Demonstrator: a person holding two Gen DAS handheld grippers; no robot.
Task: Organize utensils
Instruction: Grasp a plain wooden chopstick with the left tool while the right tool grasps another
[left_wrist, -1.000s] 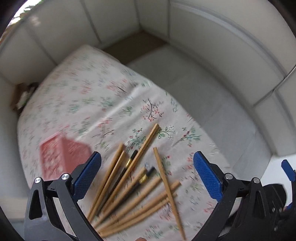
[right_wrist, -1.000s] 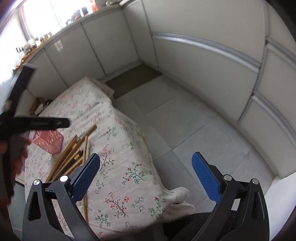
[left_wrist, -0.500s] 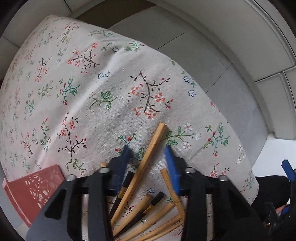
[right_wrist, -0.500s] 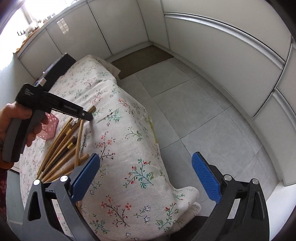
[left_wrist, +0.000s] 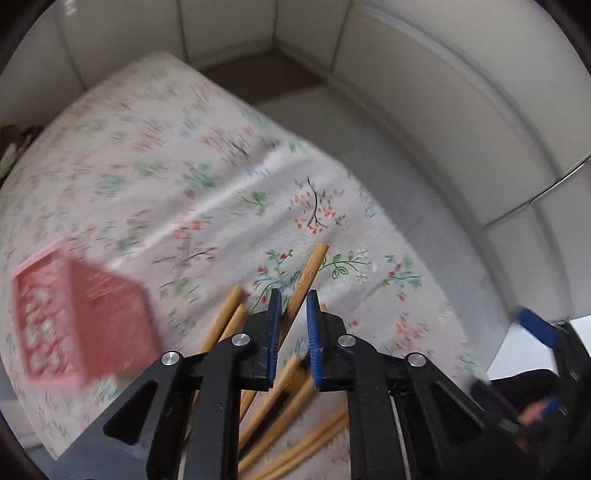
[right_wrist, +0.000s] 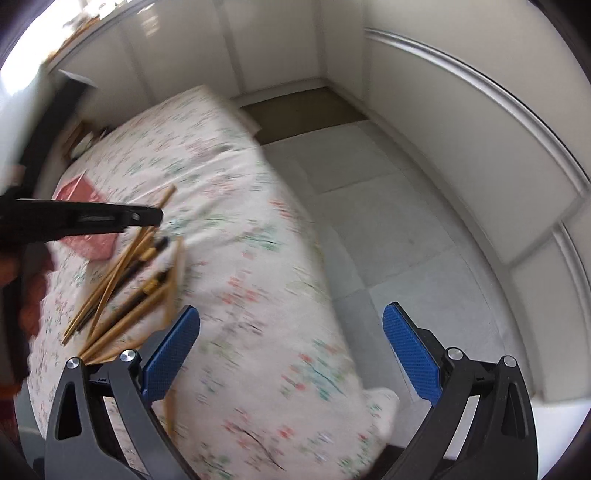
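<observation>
Several wooden and black chopsticks (left_wrist: 273, 398) lie in a loose pile on the floral tablecloth (left_wrist: 184, 177). My left gripper (left_wrist: 293, 306) is shut on one wooden chopstick (left_wrist: 308, 273) and holds it just above the pile; its far end points away from me. A pink perforated basket (left_wrist: 74, 314) stands to the left of the pile. In the right wrist view the left gripper (right_wrist: 147, 216) shows over the pile of chopsticks (right_wrist: 129, 284), with the basket (right_wrist: 88, 218) behind it. My right gripper (right_wrist: 291, 350) is open and empty, above the table's near right edge.
The table's right edge drops to a grey tiled floor (right_wrist: 388, 221). White cabinet fronts (left_wrist: 443, 110) curve around the back and right. Some clutter (left_wrist: 14, 147) sits at the table's far left edge.
My left gripper has closed on one wooden chopstick and lifted back from the cloth. The right gripper has moved closer to the table and stays open.
</observation>
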